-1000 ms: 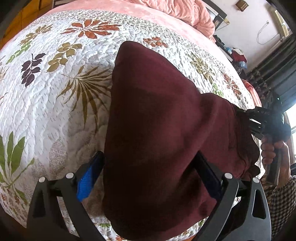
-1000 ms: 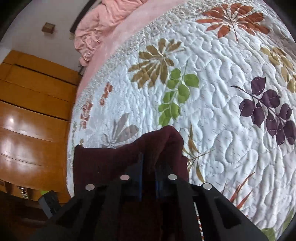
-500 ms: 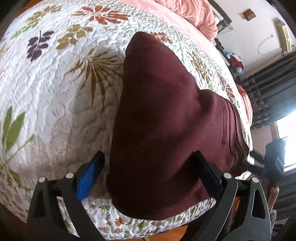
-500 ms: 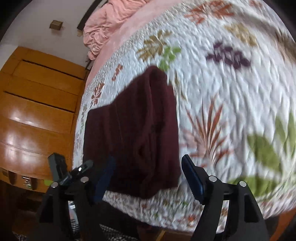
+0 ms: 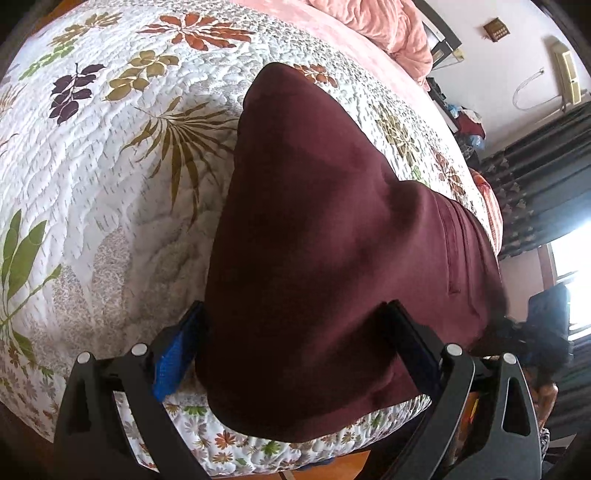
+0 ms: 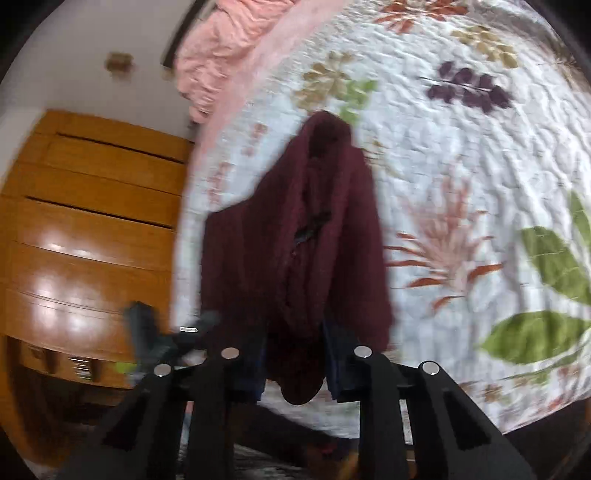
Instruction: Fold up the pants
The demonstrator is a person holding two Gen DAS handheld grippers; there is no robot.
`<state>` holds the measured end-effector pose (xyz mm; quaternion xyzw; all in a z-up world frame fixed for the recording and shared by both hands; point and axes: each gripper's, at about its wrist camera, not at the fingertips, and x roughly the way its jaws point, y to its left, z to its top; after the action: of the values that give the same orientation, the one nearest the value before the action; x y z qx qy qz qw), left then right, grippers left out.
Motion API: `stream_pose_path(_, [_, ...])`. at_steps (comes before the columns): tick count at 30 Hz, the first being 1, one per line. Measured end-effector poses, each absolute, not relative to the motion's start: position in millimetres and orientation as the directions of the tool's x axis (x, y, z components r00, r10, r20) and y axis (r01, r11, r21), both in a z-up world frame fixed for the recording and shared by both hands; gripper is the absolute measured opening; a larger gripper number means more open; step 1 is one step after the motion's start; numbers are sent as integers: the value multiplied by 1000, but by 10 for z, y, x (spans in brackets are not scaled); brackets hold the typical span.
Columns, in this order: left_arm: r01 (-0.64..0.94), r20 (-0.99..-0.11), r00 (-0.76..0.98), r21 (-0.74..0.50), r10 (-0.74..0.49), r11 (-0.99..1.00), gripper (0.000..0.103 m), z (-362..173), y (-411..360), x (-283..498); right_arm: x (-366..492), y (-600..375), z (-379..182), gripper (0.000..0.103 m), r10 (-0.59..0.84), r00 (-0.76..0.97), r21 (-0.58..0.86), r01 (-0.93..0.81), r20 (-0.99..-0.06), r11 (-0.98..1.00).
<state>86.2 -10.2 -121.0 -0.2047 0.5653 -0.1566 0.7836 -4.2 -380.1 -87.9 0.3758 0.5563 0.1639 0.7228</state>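
The maroon pants [image 5: 325, 236] lie folded on the floral quilt [image 5: 92, 177] near the bed's front edge, and they also show in the right wrist view [image 6: 295, 236]. My left gripper [image 5: 295, 350] is open, its fingers standing wide on either side of the near end of the pants. My right gripper [image 6: 295, 365] is partly closed, its jaws on either side of a hanging fold at the pants' near end; the view is blurred, so contact is unclear. The right gripper also shows at the far right of the left wrist view [image 5: 543, 328].
A pink blanket [image 5: 373, 26] is bunched at the head of the bed. A wooden wardrobe [image 6: 88, 236] stands beside the bed. Dark curtains [image 5: 546, 177] and a bright window are at the right. The quilt's front edge [image 5: 258, 454] drops off just below the pants.
My right gripper let go of the pants, swung wide open and away, and now has narrowed around the near fold. My left gripper stayed open around the pants.
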Motion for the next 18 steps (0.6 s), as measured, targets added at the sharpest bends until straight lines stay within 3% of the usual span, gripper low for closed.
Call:
stream_pose_path(2, [21,-829,300,-489,-472,872,95,-1234,-111,872,-54,-3865,-1207,25,689,302,752,261,-659,605])
stream_pose_path(5, [29,-829,300,-486,-471,873,95,-1225,-132,865,-111,-3912,-1184,26,715,338,791,238,-612,564])
stream_pose_path(12, [65,-809,310,-506,-499,860,95,-1137,-32,845,-167,-3789,-839,56,667,343,737,135,-662,662])
stream_pose_path(15, [59,-790,283,-551,-543,832,95,-1186,55,855,-202,-3725,-782,58,645,346,715,122,-681,689])
stream_pose_path(18, [9,-764,223,-620,-606,785,87,-1346,107,904,-197,-3689,-808,58,634,352,706,123,-688,697])
